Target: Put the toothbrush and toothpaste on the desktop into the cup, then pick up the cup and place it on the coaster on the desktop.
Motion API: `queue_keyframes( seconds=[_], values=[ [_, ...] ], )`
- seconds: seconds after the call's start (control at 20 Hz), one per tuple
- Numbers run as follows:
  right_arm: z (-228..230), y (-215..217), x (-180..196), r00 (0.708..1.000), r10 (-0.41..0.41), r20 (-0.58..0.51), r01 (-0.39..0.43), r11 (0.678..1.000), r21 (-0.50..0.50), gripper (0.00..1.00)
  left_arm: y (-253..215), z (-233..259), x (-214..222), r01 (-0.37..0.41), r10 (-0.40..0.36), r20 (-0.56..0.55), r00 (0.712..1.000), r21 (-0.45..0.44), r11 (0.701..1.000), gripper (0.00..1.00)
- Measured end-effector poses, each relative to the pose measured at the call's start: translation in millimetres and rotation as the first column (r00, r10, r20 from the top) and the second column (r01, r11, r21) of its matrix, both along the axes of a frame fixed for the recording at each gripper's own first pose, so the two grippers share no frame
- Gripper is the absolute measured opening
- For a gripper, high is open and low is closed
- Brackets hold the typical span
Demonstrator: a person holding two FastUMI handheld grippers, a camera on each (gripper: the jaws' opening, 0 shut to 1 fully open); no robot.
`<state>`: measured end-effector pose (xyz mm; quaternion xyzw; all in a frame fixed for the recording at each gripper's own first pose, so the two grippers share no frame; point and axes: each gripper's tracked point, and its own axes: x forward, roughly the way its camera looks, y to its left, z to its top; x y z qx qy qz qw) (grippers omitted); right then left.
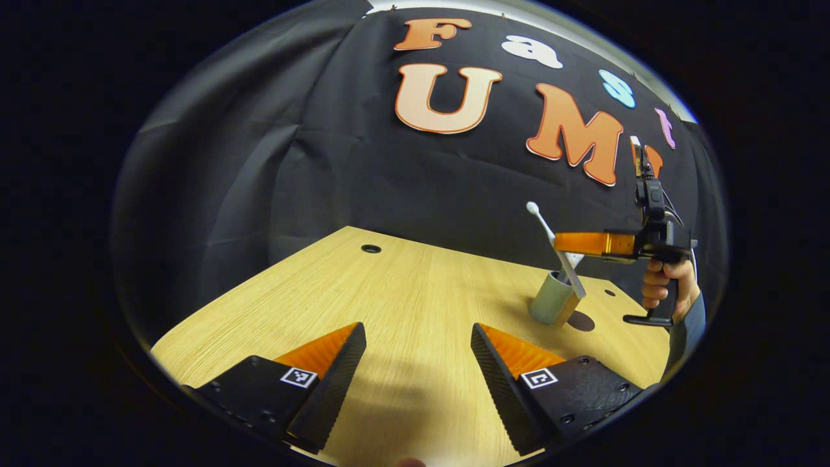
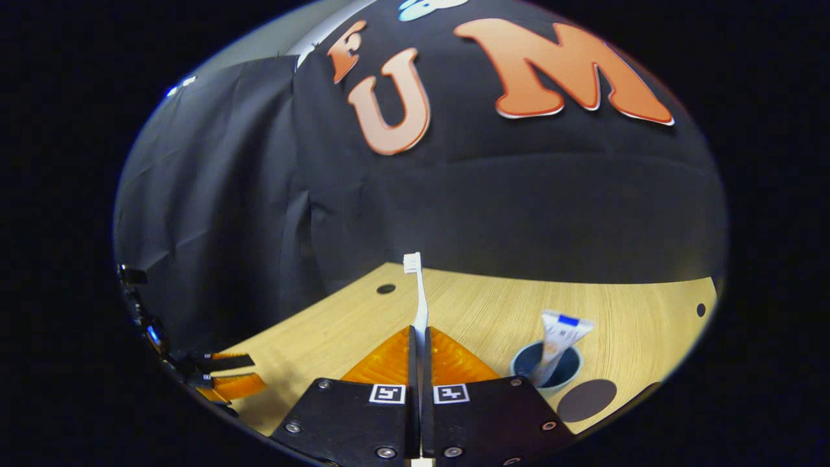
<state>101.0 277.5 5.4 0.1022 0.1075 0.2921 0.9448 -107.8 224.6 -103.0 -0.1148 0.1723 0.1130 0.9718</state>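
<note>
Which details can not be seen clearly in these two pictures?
- Toothbrush handle, right gripper view: hidden between the right claw fingers.
- Toothpaste lower end, right gripper view: hidden inside the cup.
- Coaster, right gripper view: cut off by the picture edge.
- Coaster, left gripper view: partly behind the cup.

Both views look low across desk (image 1: 402, 292) toward cloth wall; share cup (image 1: 552, 299).
</note>
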Motion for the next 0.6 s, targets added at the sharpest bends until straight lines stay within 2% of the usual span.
queue_keyframes(
  seconds=[0.15,0.3,0.6],
  values=[
    [-2,-8,-4,0.997,-0.039,0.062,0.037,0.999,0.038,0.02,-13,-1,9,0.021,-0.021,-0.016,1.000,0.018,1.000,0.98],
    [-5,-13,-16,0.994,-0.028,0.103,0.017,0.994,0.104,0.01,-21,-2,16,0.038,-0.037,-0.029,0.999,0.037,0.999,0.98],
    [-10,-16,-15,0.989,-0.038,0.143,0.017,0.989,0.148,0.02,-30,-6,26,0.051,-0.048,-0.056,0.997,0.047,0.998,0.98]
  ],
)
